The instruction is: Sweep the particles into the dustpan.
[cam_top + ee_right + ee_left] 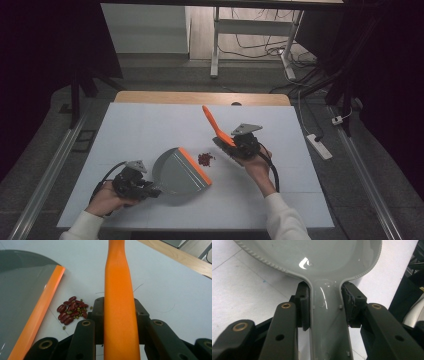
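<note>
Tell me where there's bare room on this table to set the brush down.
The far left of the white table, beyond the grey dustpan, is bare, and so is the right edge beside the right claw. It is crowded between the dustpan's orange lip and the brush, where the beans lie.

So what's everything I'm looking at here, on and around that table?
dustpan: one, grey with an orange front lip, on the table near its front left
brush: one, orange handle, held slanting up over the table's middle
beans: one small pile, dark red with tiny green ones mixed in, between the dustpan's lip and the brush
table: one, white top with a wooden far edge
power strip: one, white, on the floor at the right
desk frame: one, white legs, behind the table
left gripper: one, black, shut on the dustpan's handle
right gripper: one, black, shut on the brush's handle
sleeves: two, white, bottom edge
</note>
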Demonstrator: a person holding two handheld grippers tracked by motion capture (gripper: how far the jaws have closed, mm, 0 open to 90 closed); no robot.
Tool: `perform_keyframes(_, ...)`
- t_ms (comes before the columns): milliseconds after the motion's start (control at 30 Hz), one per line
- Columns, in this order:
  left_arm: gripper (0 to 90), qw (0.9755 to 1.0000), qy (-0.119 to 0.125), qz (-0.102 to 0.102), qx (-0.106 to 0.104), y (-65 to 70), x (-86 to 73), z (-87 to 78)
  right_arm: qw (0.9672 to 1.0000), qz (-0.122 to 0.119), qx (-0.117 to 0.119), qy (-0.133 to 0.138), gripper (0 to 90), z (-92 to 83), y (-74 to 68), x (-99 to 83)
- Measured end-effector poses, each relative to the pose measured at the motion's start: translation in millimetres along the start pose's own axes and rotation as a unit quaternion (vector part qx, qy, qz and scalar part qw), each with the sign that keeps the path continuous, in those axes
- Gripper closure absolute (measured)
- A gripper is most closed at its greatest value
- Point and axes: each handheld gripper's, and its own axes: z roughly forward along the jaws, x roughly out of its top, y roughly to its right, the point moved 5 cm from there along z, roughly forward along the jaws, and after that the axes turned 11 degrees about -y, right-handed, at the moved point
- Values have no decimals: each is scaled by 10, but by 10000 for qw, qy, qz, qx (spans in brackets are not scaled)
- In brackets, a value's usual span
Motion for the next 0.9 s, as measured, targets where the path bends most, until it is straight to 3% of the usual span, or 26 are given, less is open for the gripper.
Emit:
perform_keyframes(333,615,10000,-50,11,-33,-9,19,32,9995,-169,-35,-246,703,135,-60,-1)
perform_keyframes(900,614,9999,-78,-37,-135,-37,37,54,9987,-257,19,-430,702,313,-131,35)
